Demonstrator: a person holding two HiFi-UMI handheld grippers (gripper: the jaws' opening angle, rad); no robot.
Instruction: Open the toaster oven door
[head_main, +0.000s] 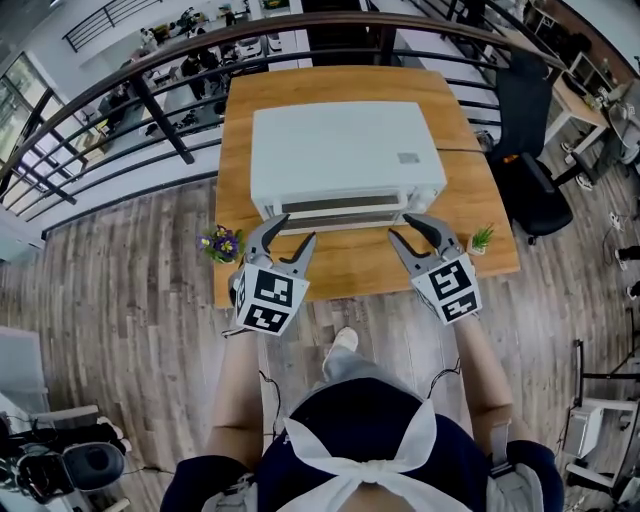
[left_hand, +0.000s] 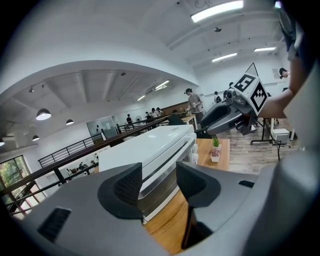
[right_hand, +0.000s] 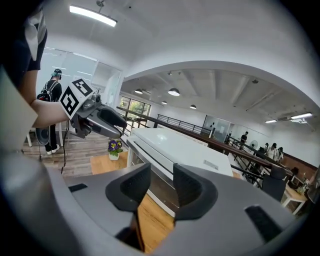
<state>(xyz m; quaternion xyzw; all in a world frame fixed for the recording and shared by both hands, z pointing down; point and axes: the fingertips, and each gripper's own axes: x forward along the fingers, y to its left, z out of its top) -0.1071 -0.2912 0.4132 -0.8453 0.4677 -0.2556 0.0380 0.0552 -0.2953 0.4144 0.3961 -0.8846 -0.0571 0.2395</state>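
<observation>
A white toaster oven (head_main: 345, 155) stands on a wooden table (head_main: 350, 278), its glass door (head_main: 340, 210) facing me and lying flush with the front. My left gripper (head_main: 299, 228) hovers just before the door's left end, jaws open, nothing between them. My right gripper (head_main: 399, 226) is at the door's right end, also open and empty. The left gripper view looks between the open left gripper (left_hand: 159, 182) along the oven's front (left_hand: 160, 165), with the right gripper (left_hand: 212, 119) beyond. The right gripper view shows the open right gripper (right_hand: 161, 185) before the oven (right_hand: 175, 150), with the left gripper (right_hand: 112, 122) beyond.
A small pot of purple flowers (head_main: 221, 243) sits at the table's left front corner and a small green plant (head_main: 482, 238) at the right front corner. A dark railing (head_main: 150, 100) runs behind the table. A black office chair (head_main: 530, 170) stands to the right.
</observation>
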